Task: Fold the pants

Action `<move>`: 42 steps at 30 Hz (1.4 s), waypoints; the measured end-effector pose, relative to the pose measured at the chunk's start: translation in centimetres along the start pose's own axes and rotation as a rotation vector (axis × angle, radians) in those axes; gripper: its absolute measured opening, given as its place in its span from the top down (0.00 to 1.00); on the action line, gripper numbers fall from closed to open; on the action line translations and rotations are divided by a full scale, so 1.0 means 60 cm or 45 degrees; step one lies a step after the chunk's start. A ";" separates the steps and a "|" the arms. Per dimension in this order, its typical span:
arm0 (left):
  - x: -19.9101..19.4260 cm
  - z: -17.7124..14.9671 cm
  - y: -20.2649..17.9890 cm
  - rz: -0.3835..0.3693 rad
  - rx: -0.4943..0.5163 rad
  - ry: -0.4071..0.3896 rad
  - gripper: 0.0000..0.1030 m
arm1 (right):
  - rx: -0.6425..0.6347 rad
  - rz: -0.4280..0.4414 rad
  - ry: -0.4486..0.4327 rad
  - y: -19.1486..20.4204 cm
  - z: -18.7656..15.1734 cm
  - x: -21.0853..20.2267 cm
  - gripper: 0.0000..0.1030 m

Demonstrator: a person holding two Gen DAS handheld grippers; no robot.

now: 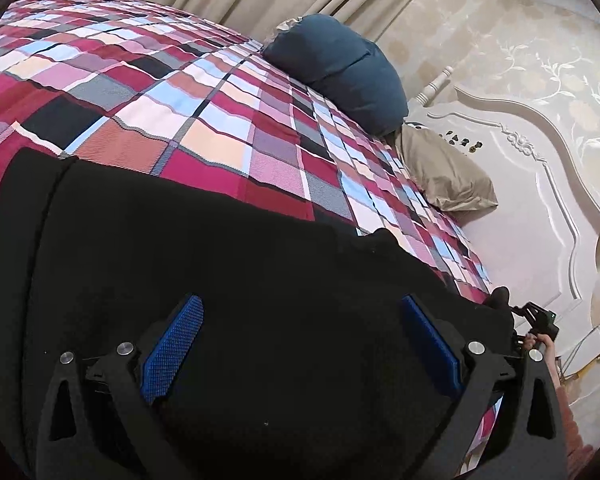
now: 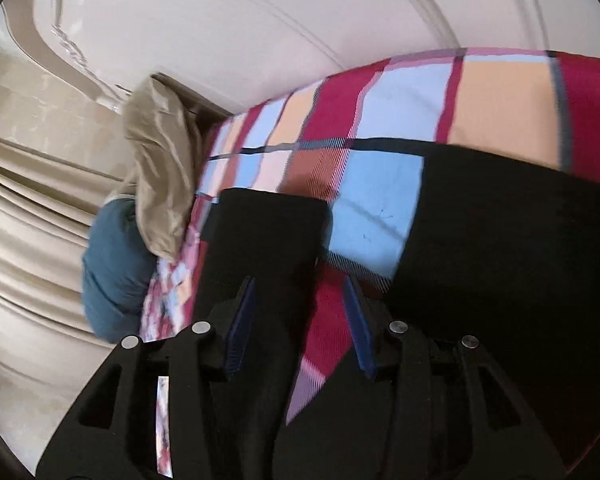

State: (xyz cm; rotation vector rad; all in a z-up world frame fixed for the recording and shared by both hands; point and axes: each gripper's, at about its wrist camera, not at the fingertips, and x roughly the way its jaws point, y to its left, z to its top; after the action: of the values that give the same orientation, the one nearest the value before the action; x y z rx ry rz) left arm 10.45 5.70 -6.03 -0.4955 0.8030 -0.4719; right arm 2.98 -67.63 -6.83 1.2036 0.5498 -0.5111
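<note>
Over the black pants (image 1: 220,260) on the bed (image 1: 160,92), left claw (image 1: 300,344) hovers wide open; right claw (image 2: 300,320), tilted, gapes astride a pant edge.

Left gripper (image 1: 300,344) hovered with jaws spread wide, blue pads (image 1: 172,352) facing inward, nothing between them; right gripper (image 2: 300,316) likewise parted, narrower, tilted; right hand (image 1: 538,342) seen gripping its handle at far edge.

black pants (image 1: 204,248), spread flat, on bed
</note>
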 end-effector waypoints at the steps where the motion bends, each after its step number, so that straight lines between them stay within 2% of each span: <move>1: 0.000 0.000 0.001 -0.001 -0.002 -0.001 0.05 | -0.007 -0.013 -0.003 0.004 0.000 0.005 0.58; 4: 0.001 0.001 0.001 -0.001 -0.003 -0.003 0.05 | -0.048 -0.065 -0.011 0.019 0.001 0.024 0.60; 6: 0.001 0.001 0.001 -0.001 -0.001 -0.003 0.05 | -0.082 -0.073 0.026 0.030 0.001 0.034 0.89; 9: 0.001 0.001 0.001 -0.004 0.000 -0.002 0.05 | -0.071 -0.066 0.044 0.029 -0.005 0.033 0.93; 14: 0.002 0.004 0.004 -0.012 -0.002 0.001 0.05 | -0.084 0.012 -0.042 0.030 -0.007 -0.028 0.94; 18: 0.003 0.004 0.004 -0.013 -0.007 -0.005 0.05 | -0.119 0.061 -0.130 0.023 -0.005 -0.121 0.94; 22: 0.004 0.003 0.004 -0.010 -0.001 -0.013 0.05 | -0.092 0.065 -0.200 -0.014 0.003 -0.203 0.95; 24: 0.003 0.001 0.003 -0.008 0.003 -0.017 0.05 | -0.072 0.034 -0.213 -0.043 0.006 -0.224 0.95; 30: 0.003 0.001 0.002 -0.007 0.004 -0.016 0.05 | 0.075 -0.058 -0.137 -0.147 -0.018 -0.201 0.95; 33: 0.004 0.001 0.002 -0.006 0.001 -0.014 0.05 | 0.109 -0.038 -0.119 -0.165 -0.026 -0.186 0.94; 35: 0.004 0.001 0.002 -0.005 0.000 -0.015 0.05 | 0.121 -0.016 -0.109 -0.168 -0.029 -0.186 0.91; 36: 0.005 0.001 0.002 -0.003 0.001 -0.017 0.05 | 0.139 0.013 -0.097 -0.168 -0.031 -0.185 0.85; 38: 0.005 0.000 0.001 0.006 0.008 -0.022 0.05 | 0.136 0.039 -0.073 -0.166 -0.034 -0.182 0.79; 40: 0.006 -0.002 -0.001 0.018 0.017 -0.025 0.05 | 0.087 0.013 -0.064 -0.157 -0.036 -0.176 0.79; 42: 0.005 -0.002 -0.004 0.027 0.024 -0.021 0.05 | 0.038 -0.025 -0.053 -0.150 -0.036 -0.170 0.94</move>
State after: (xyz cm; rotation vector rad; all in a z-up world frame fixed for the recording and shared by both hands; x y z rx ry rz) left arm 10.53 5.29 -6.12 -0.4727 0.7867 -0.4546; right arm -10.79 -67.28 -7.33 1.2140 0.5200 -0.5613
